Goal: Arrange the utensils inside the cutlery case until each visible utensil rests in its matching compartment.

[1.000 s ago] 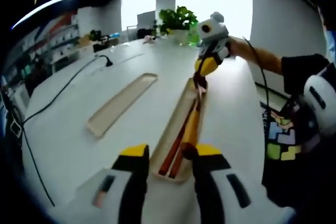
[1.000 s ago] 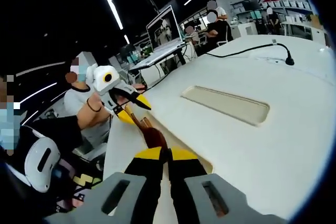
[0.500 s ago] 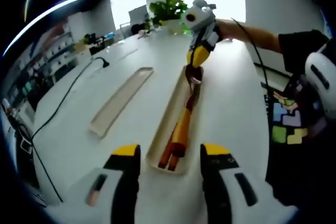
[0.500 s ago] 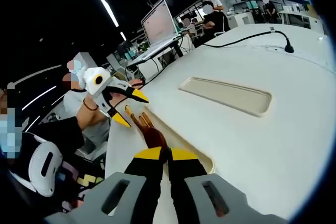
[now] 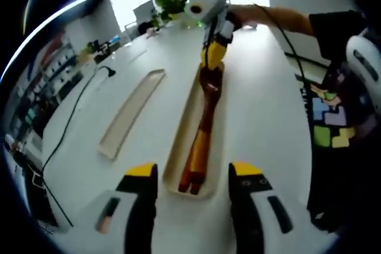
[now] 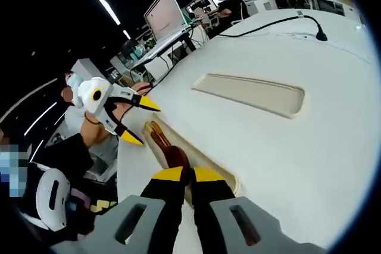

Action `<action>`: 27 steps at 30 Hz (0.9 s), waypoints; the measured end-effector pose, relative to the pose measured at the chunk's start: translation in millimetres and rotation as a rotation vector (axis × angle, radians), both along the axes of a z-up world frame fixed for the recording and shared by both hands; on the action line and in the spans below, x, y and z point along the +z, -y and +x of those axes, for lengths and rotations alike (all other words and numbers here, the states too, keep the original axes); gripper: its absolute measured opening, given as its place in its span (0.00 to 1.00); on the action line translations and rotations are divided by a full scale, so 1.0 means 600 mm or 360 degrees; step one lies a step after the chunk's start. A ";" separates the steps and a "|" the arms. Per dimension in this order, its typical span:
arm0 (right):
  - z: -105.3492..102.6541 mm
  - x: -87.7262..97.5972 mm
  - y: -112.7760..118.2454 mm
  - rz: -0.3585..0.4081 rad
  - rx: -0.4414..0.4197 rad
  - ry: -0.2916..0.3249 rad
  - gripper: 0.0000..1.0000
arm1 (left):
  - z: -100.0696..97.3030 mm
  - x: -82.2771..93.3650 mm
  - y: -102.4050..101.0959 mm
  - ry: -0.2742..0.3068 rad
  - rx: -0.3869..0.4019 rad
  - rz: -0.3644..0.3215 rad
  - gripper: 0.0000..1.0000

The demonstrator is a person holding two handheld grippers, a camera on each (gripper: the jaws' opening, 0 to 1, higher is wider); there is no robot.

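Note:
A long cream cutlery case [image 5: 178, 141] lies lengthwise ahead of my left gripper [image 5: 193, 169], which stands open just short of its near end. Brown and orange wooden utensils [image 5: 199, 141] lie inside it, handles toward me. At the far end my right gripper [image 5: 211, 60] is shut on the dark head of one wooden utensil [image 5: 209, 84]. In the right gripper view the shut right gripper [image 6: 187, 175] pinches that utensil head [image 6: 176, 157] over the case [image 6: 221, 173]. The left gripper [image 6: 140, 121] hangs open beyond the handle ends.
A second, empty cream tray [image 5: 131, 111] [image 6: 250, 93] lies beside the case on the white table [image 5: 262, 117]. A black cable with a plug [image 5: 101, 71] [image 6: 297, 23] crosses the far side. A potted plant [image 5: 172, 1], a laptop [image 6: 164, 19] and people stand around the table.
The left gripper has opened wider and drawn back from the utensils' handle ends. The held utensil has sunk from a slant to lying along the case. The right gripper stays shut on it.

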State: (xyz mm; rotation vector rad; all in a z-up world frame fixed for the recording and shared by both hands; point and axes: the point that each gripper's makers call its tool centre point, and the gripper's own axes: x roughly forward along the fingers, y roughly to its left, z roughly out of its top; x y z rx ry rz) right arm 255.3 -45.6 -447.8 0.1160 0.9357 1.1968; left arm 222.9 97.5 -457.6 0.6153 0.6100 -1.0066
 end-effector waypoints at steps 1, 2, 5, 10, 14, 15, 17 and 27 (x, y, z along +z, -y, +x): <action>-0.001 -0.001 0.000 -0.0001 -0.0002 -0.0013 0.02 | 0.000 -0.001 0.000 0.0000 -0.0005 0.0010 0.50; 0.000 -0.001 -0.001 0.0006 -0.0030 -0.0047 0.02 | 0.000 -0.001 0.000 -0.0001 -0.0009 0.0018 0.50; -0.003 -0.007 -0.001 0.0001 -0.0053 -0.0095 0.02 | 0.003 -0.001 0.001 -0.0002 -0.0013 0.0019 0.49; -0.001 -0.012 0.003 0.0009 -0.0094 -0.0128 0.02 | 0.006 -0.004 -0.001 -0.0003 -0.0020 0.0043 0.46; -0.009 -0.012 -0.001 0.0009 -0.0087 -0.0158 0.03 | 0.008 -0.005 -0.001 0.0000 -0.0025 0.0049 0.41; -0.010 -0.013 -0.001 0.0003 -0.0079 -0.0150 0.03 | 0.009 -0.005 -0.001 -0.0002 -0.0024 0.0047 0.41; -0.010 -0.013 -0.001 -0.0006 -0.0069 -0.0133 0.03 | 0.009 -0.006 0.000 -0.0004 -0.0025 0.0046 0.41; -0.015 -0.009 0.008 -0.0053 -0.0038 -0.0052 0.06 | 0.018 -0.007 0.002 -0.0001 -0.0034 0.0054 0.41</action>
